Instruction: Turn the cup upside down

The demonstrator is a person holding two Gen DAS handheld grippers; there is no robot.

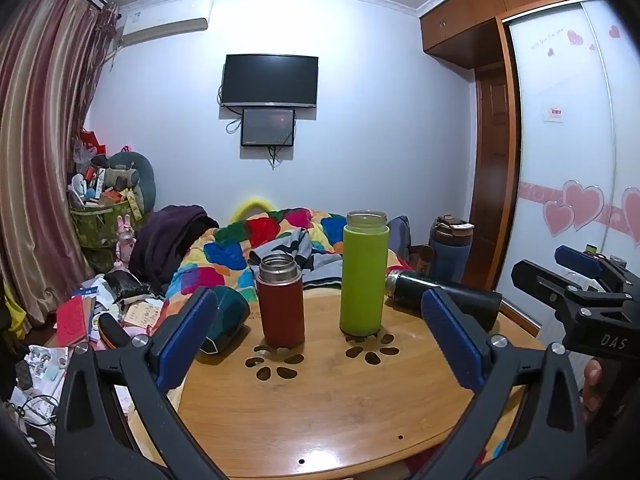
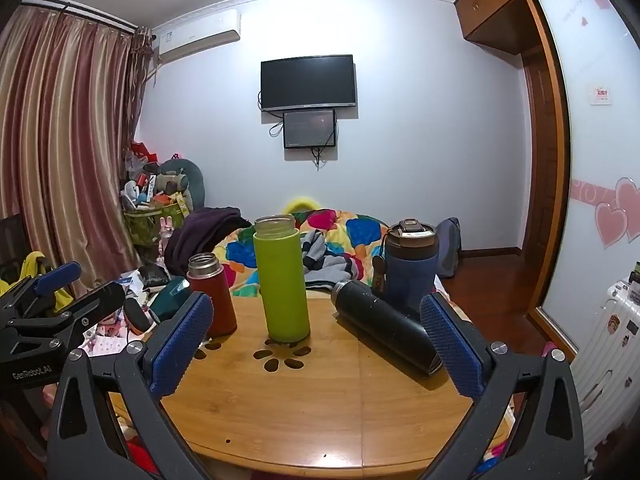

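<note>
Both grippers hang over the near edge of the round wooden table, nothing between them: left gripper has its blue fingers spread wide, same for the right gripper. Further in stand the red cup and the taller green cup, both upright with mouths up (no lids). The black flask lies on its side, blue tumbler behind it, then the colourful quilt.
</note>
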